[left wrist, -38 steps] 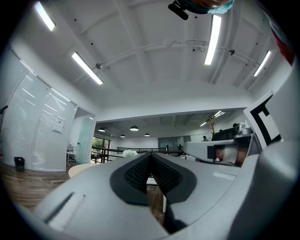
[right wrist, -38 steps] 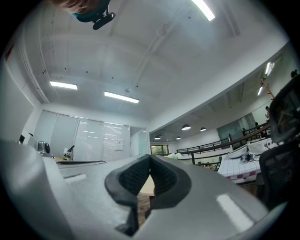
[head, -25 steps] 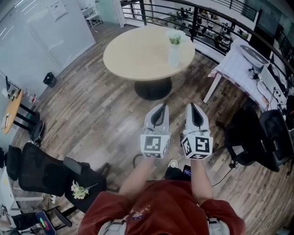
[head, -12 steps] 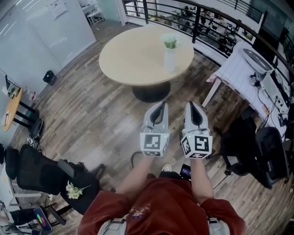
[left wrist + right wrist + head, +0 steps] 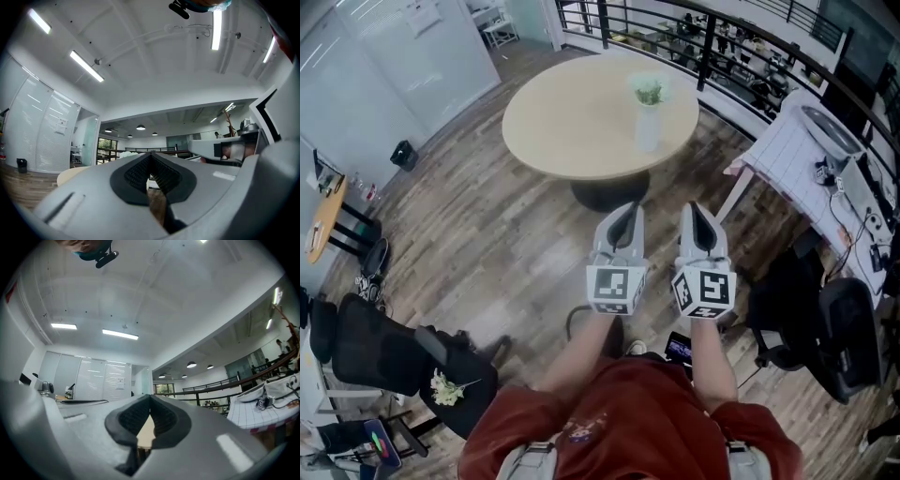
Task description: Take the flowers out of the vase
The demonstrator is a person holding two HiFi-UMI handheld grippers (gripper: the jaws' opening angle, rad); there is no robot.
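A pale vase [image 5: 647, 129] with white and green flowers [image 5: 649, 91] stands upright on the far right part of a round beige table [image 5: 572, 117]. Both grippers are held side by side over the wooden floor, short of the table and pointing at it. My left gripper [image 5: 625, 210] is shut with nothing in it, its jaws meeting at the tip in the left gripper view [image 5: 150, 155]. My right gripper [image 5: 697, 210] is shut and empty too, and a strip of tabletop [image 5: 146, 430] shows through the gap below its tips [image 5: 150, 398].
The table stands on a dark pedestal [image 5: 607, 192]. A white-clothed desk [image 5: 802, 155] and black office chairs [image 5: 825, 328] stand at the right. At lower left another black chair [image 5: 384, 352] carries a loose flower bunch [image 5: 442, 387]. A railing [image 5: 722, 47] runs behind the table.
Both grippers and the person have moved forward toward the table, which now lies a little closer. The jaws stayed shut, and the vase has not moved on the table.
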